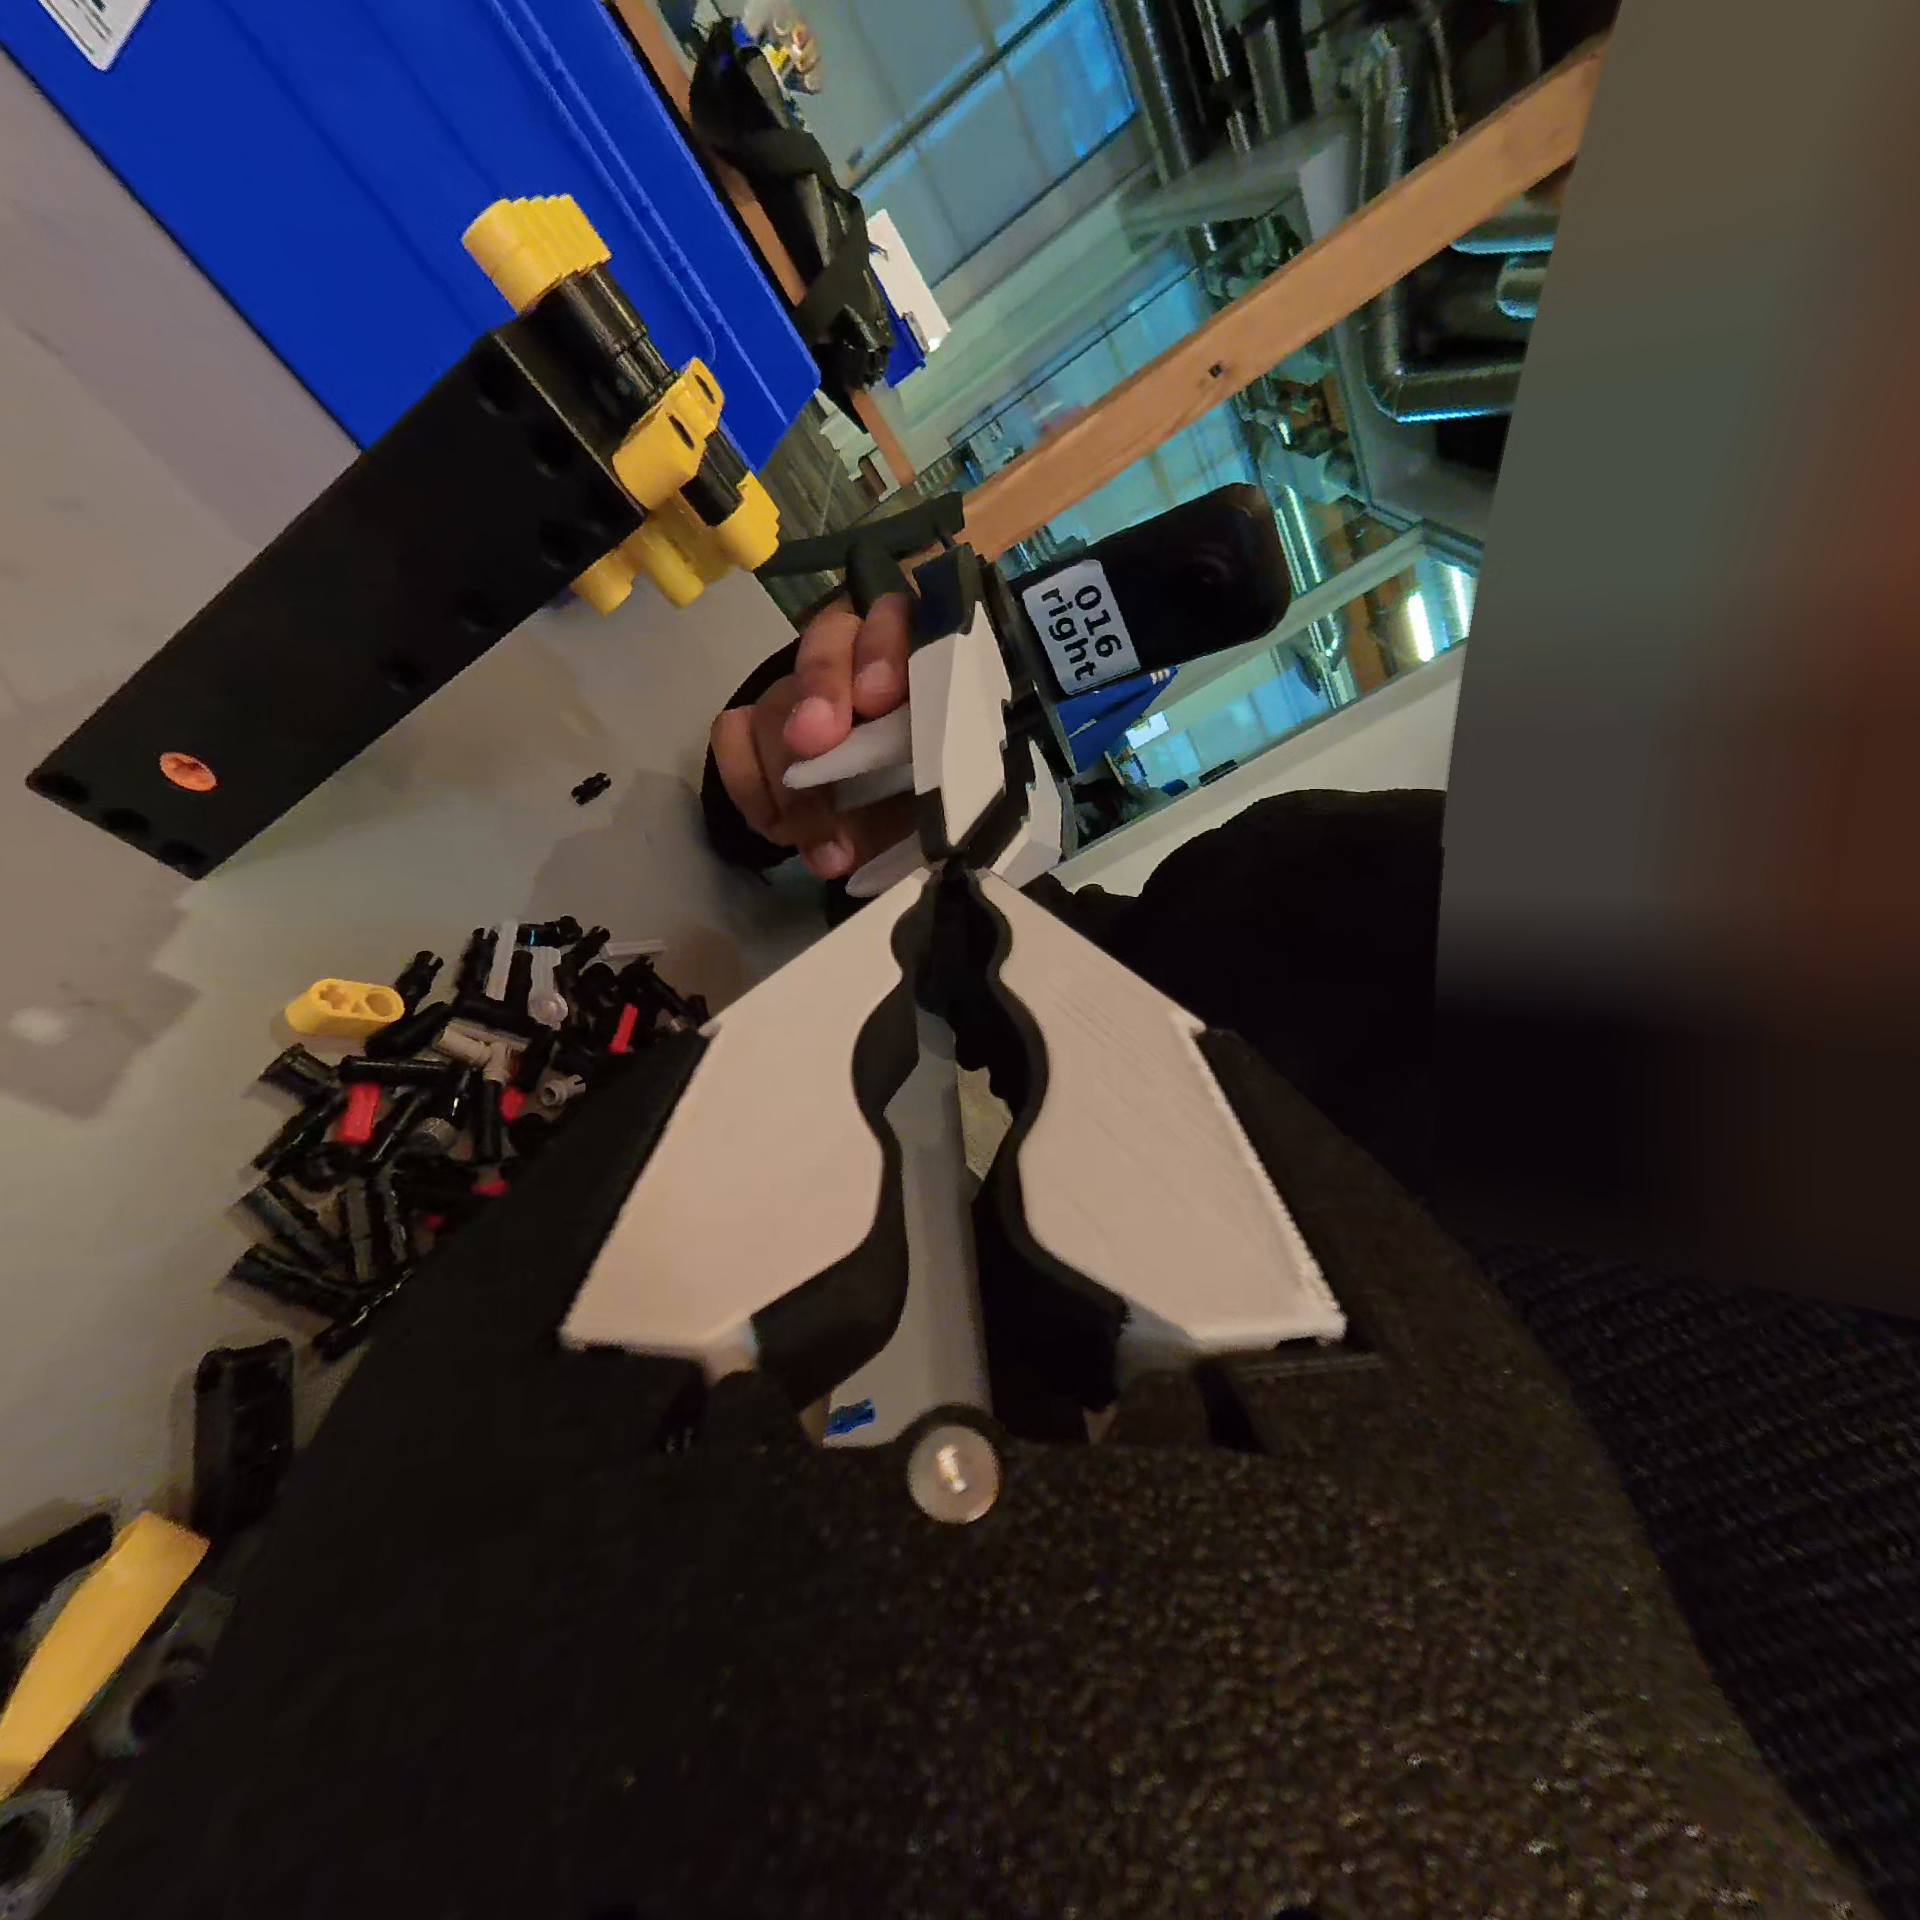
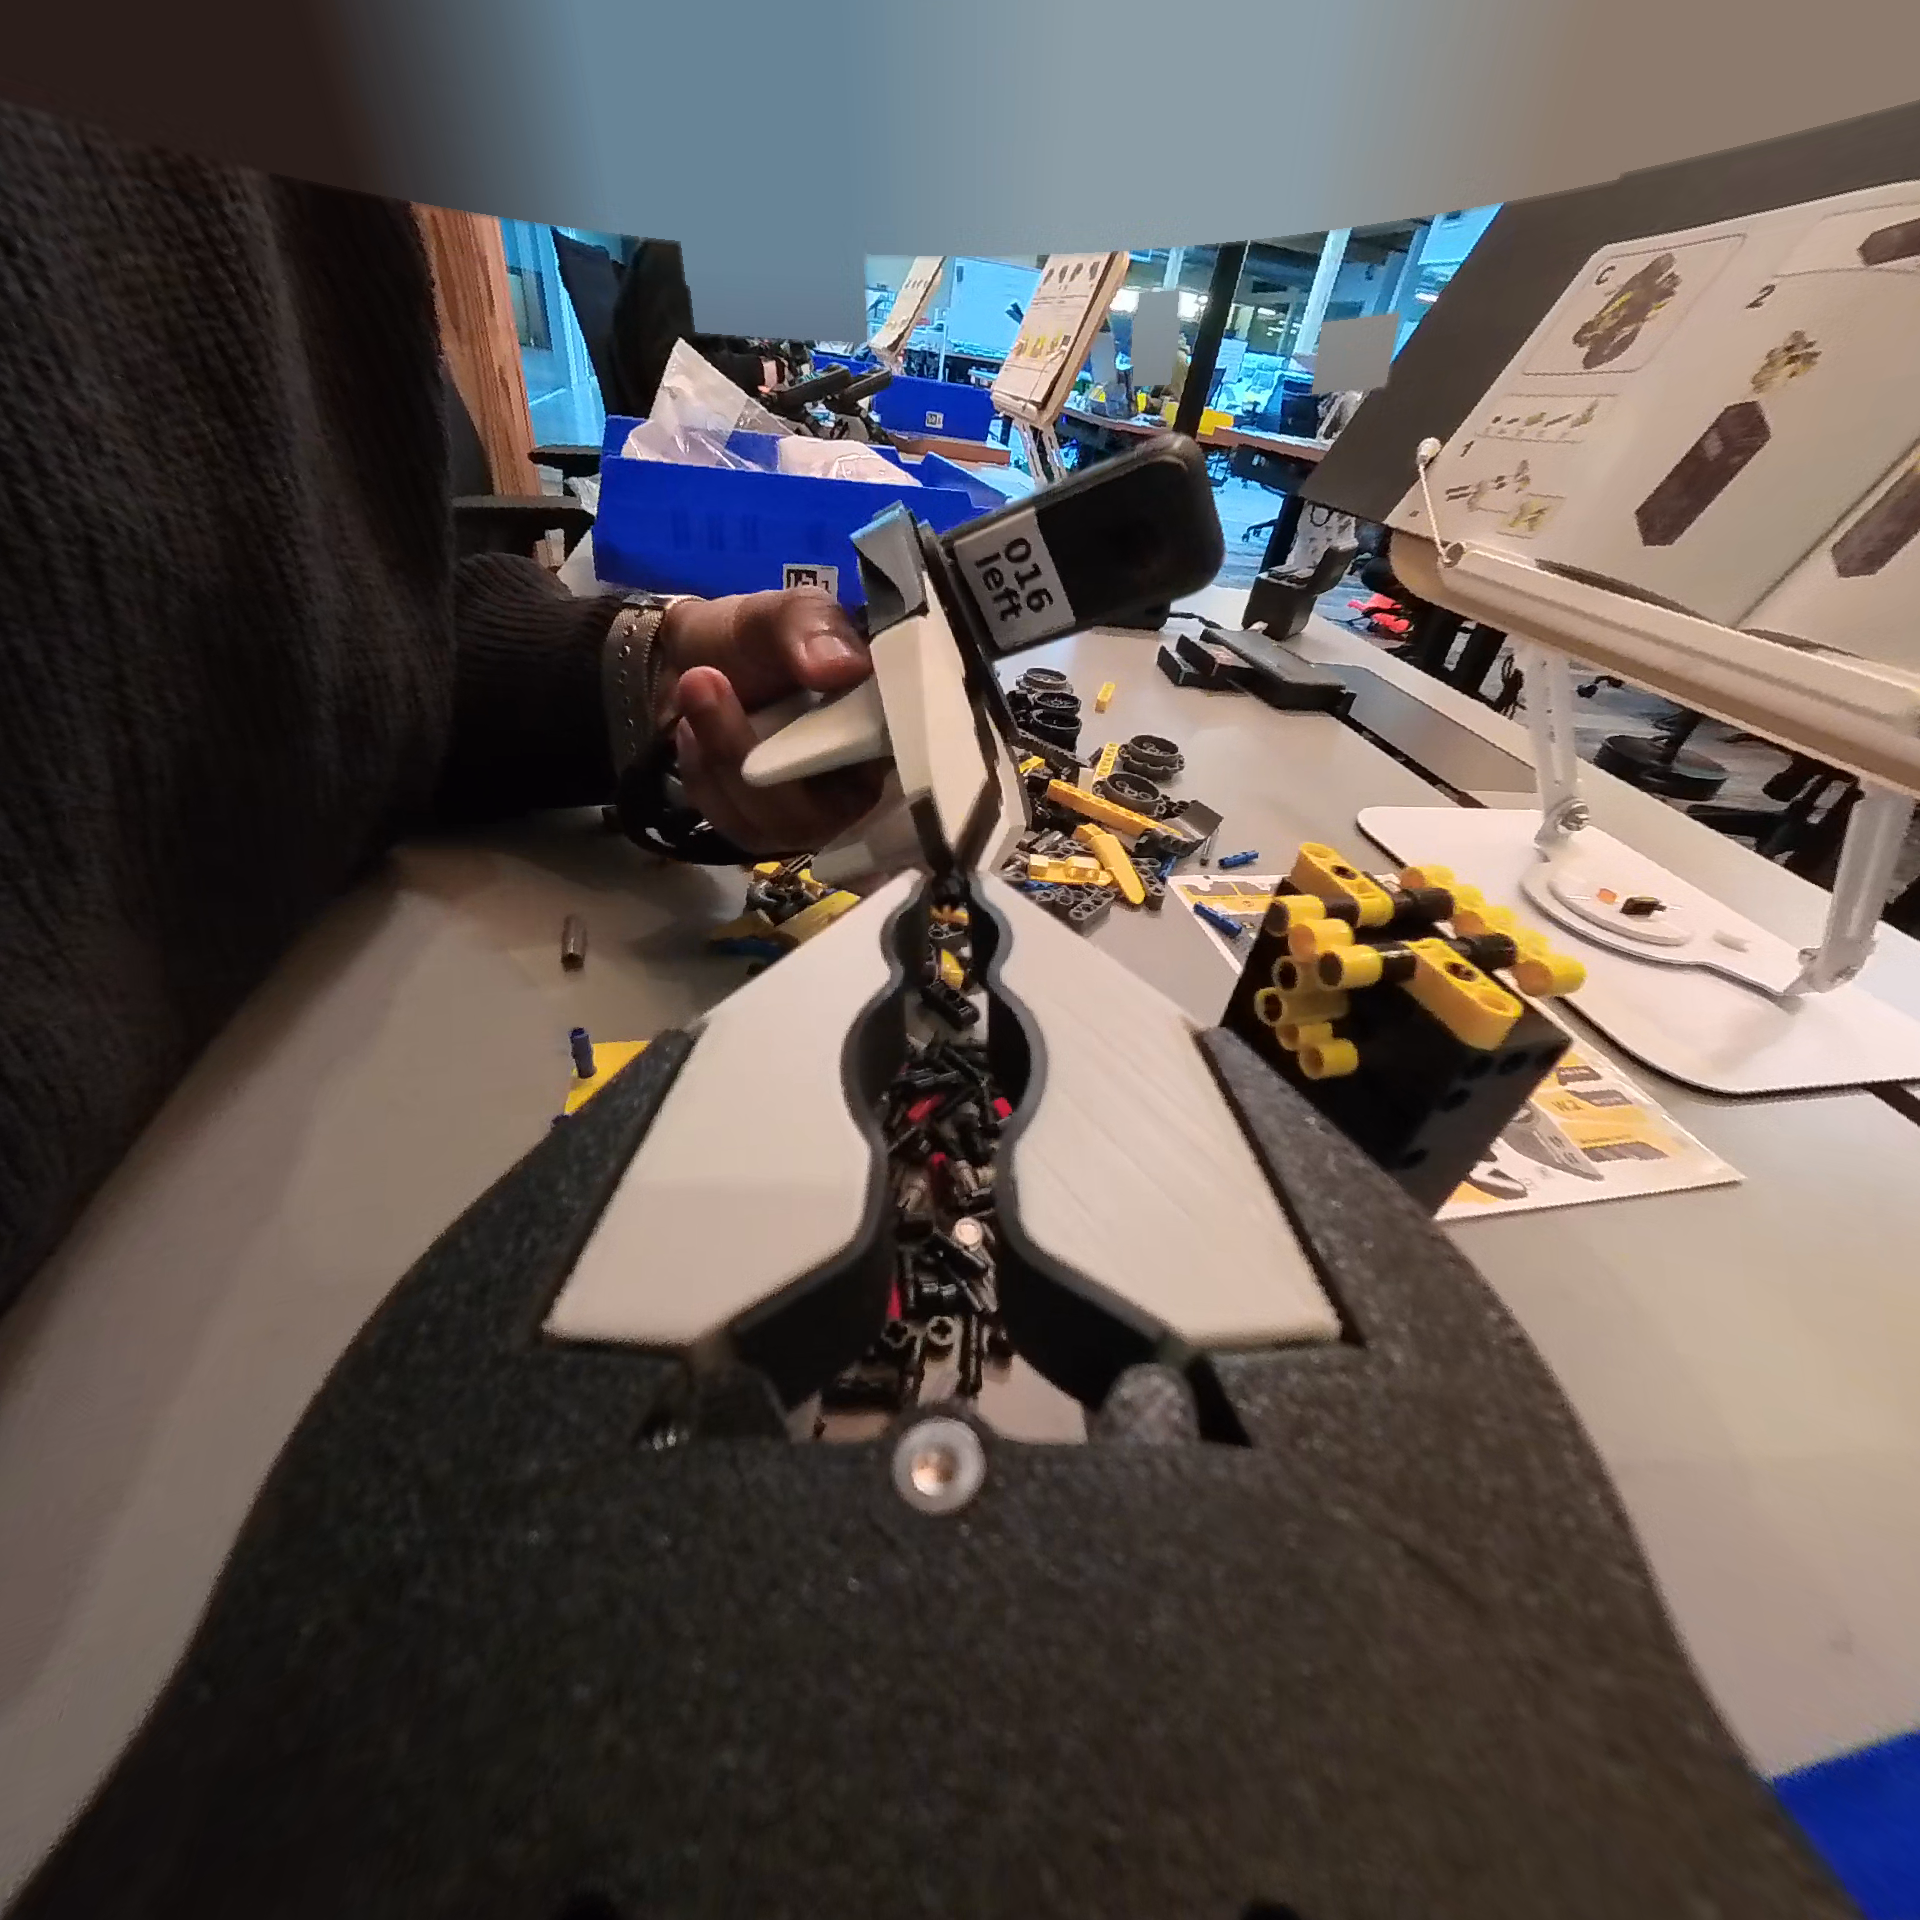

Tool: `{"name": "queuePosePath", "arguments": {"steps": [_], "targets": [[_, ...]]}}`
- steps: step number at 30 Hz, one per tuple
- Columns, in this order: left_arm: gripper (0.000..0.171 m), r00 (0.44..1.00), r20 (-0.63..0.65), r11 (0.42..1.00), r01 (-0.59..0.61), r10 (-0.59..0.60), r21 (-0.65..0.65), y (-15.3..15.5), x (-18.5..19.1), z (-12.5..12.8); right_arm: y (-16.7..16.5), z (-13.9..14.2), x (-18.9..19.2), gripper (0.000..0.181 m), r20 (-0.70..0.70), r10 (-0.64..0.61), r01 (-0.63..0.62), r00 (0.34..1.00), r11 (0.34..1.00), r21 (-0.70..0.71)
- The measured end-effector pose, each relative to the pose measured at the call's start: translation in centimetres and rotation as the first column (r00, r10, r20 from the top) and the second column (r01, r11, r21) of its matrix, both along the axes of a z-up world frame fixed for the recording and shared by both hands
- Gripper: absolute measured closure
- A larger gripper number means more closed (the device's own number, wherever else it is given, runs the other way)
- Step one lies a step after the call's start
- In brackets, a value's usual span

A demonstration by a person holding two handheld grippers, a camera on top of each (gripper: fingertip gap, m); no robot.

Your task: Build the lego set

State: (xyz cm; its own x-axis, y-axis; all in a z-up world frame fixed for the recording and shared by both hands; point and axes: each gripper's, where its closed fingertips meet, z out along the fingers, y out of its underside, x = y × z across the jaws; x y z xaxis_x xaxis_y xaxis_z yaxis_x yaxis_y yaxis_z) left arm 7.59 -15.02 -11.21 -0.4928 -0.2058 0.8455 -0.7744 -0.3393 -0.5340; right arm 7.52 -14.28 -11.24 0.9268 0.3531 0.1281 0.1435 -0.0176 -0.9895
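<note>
My left gripper and my right gripper meet tip to tip above the grey table. Both pairs of jaws are closed at the tips. Something small and dark sits where the tips touch, but I cannot tell what it is or which gripper pinches it. The right gripper shows in the left wrist view, held by a hand. The left gripper shows in the right wrist view. Under them lies a pile of black, red and grey pins, also seen between the right fingers.
A black block topped with yellow and black beams stands on an instruction sheet. A blue bin, a booklet stand, loose yellow parts and wheels, and a yellow short beam are around. My left and right fingertips are right by each other.
</note>
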Motion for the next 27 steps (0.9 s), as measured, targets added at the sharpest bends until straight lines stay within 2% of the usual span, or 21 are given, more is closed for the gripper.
{"name": "queuePosePath", "arguments": {"steps": [10,12,14,18,22,25,27], "targets": [[0.167,1.000,0.006,1.000,0.010,-0.010,-0.003,-0.3,-0.2,0.3,-0.3,0.3,-0.3,0.177,0.007,0.013,-0.013,1.000,1.000,-0.001],[0.163,1.000,0.002,1.000,-0.007,0.007,0.014,-0.2,-0.1,0.1,-0.3,0.3,-0.2,0.177,-0.001,0.012,-0.012,1.000,1.000,-0.008],[0.148,0.999,-0.002,0.998,-0.044,0.044,0.052,0.2,0.4,-0.3,-0.3,0.5,-0.1,0.178,-0.014,0.010,-0.010,1.000,1.000,-0.010],[0.147,0.989,0.039,0.976,-0.147,0.142,0.163,1.6,1.2,-0.6,-0.6,1.1,-0.1,0.178,-0.035,0.014,-0.014,0.999,1.000,-0.005],[0.147,0.975,0.112,0.938,-0.216,0.192,0.270,2.3,1.1,0.0,-0.5,0.9,0.2,0.177,-0.022,-0.015,0.015,1.000,1.000,-0.022],[0.147,0.963,0.161,0.897,-0.260,0.215,0.358,2.5,0.0,-0.1,0.1,0.2,0.0,0.177,0.006,-0.050,0.050,0.999,0.995,-0.088],[0.147,0.967,0.175,0.860,-0.245,0.185,0.448,2.3,-2.1,-1.1,0.3,-1.1,-1.3,0.177,0.020,-0.033,0.036,0.999,0.981,-0.189]]}}
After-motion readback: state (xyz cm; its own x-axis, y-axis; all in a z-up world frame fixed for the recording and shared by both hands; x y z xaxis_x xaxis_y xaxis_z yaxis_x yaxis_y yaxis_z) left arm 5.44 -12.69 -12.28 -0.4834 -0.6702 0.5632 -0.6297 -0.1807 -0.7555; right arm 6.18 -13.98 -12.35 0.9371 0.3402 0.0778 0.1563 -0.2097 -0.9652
